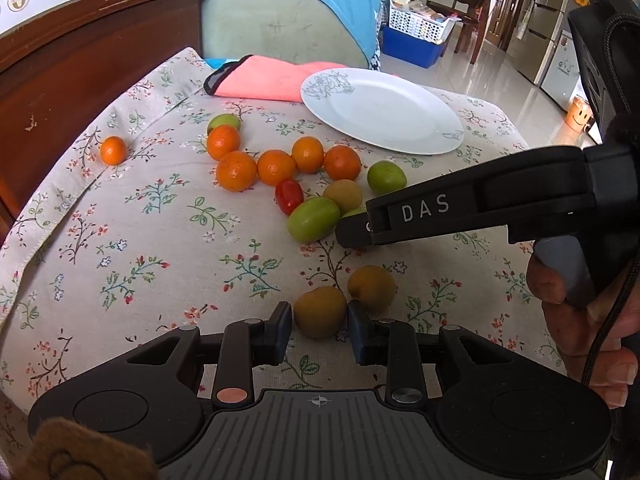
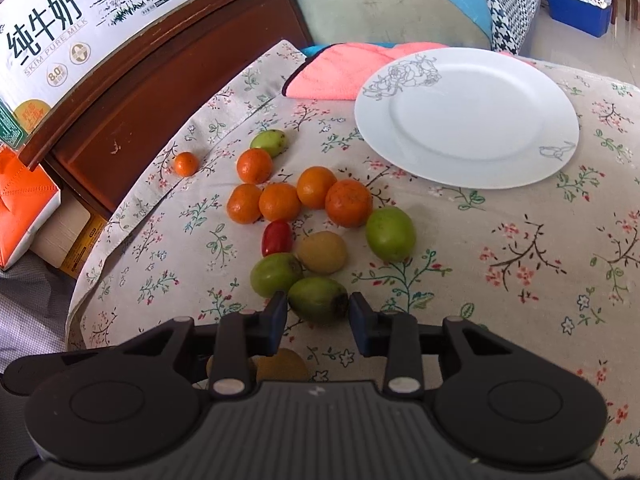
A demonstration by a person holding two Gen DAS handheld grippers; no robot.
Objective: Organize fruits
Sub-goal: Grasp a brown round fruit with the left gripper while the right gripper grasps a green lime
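Note:
Several small oranges, green jujubes, yellow-brown fruits and one red cherry tomato lie on a floral cloth. A bare white plate sits behind them. My left gripper is open, its pads on either side of a yellow-brown fruit. My right gripper is open around a green jujube; it also shows in the left wrist view, low over the green fruits.
A folded pink cloth lies behind the plate. A dark wooden cabinet borders the table on the left, with a milk carton box on it. A chair back stands beyond the table.

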